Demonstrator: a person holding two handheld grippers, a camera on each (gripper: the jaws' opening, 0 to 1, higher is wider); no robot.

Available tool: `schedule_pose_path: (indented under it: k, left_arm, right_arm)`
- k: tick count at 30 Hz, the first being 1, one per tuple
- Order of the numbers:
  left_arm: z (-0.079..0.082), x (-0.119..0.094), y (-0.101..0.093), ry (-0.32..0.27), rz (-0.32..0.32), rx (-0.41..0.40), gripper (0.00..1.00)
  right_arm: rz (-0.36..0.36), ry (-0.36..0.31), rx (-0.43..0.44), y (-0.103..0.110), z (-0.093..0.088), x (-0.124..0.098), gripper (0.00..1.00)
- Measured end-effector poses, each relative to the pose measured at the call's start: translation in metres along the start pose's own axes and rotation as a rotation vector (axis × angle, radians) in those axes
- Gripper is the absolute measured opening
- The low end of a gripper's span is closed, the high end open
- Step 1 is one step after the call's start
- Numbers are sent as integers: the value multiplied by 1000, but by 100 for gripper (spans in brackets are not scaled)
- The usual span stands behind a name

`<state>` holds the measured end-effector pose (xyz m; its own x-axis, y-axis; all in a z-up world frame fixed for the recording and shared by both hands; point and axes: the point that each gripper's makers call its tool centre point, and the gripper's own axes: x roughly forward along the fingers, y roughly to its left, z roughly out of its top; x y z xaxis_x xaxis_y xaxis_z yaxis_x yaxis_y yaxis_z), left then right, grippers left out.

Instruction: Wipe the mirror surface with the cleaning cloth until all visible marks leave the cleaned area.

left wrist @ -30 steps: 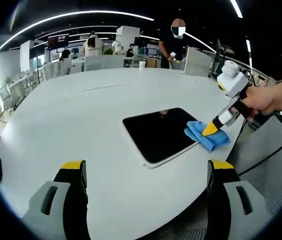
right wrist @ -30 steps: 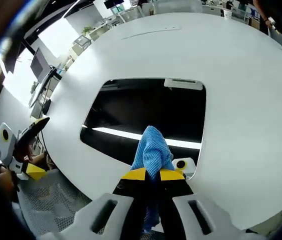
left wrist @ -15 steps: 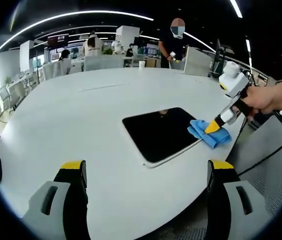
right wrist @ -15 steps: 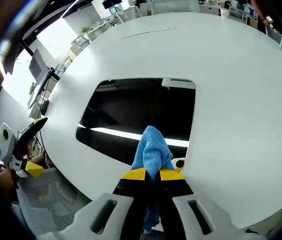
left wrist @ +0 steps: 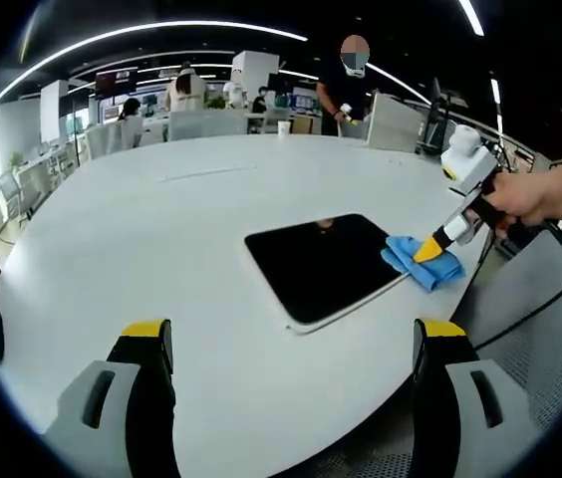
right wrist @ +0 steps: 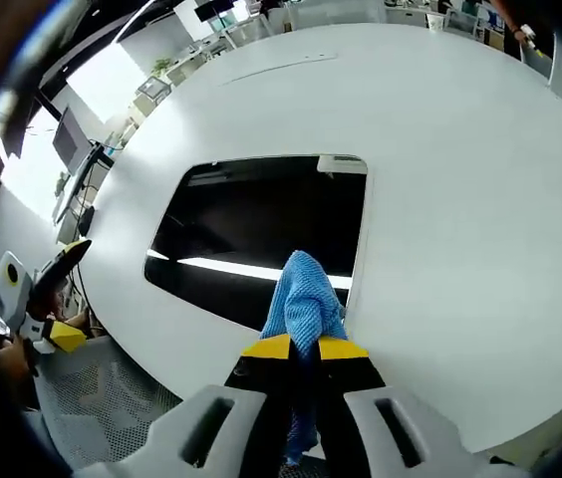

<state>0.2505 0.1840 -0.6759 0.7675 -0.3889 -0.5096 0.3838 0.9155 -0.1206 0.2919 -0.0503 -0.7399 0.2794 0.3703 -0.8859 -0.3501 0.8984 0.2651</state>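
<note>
The right gripper pinches the blue cloth at the mirror's edge; the left gripper hangs wide apart.

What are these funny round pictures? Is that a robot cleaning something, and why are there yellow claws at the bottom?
It isn't a robot. A person holds a grabber tool in each hand, and each tool has a small camera on it. The lens bends everything, so the pictures come out round.

The left gripper view is taken from the left gripper. Its two yellow-tipped claws stick up from the bottom, wide apart and holding nothing. Beyond them is a big white table with a dark, flat mirror lying on it.

The right gripper view is taken from the right gripper. Its claws are squeezed shut on a blue cleaning cloth, which sits by the mirror's edge. In the left gripper view you can see that same tool from the outside, held by the person's hand.

Other people stand far behind the table.
</note>
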Motion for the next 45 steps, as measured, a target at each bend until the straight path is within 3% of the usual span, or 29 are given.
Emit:
schedule_pose_path:
  k: [24,45]
  left_arm:
    - [-1,0,2,6,10,-4,99]
    - [1,1,5,-4,17,-13,99]
  right_arm:
    - [11,14,53,-5,1,-2,1]
    - [-20,-4,29,-11,25,9,1]
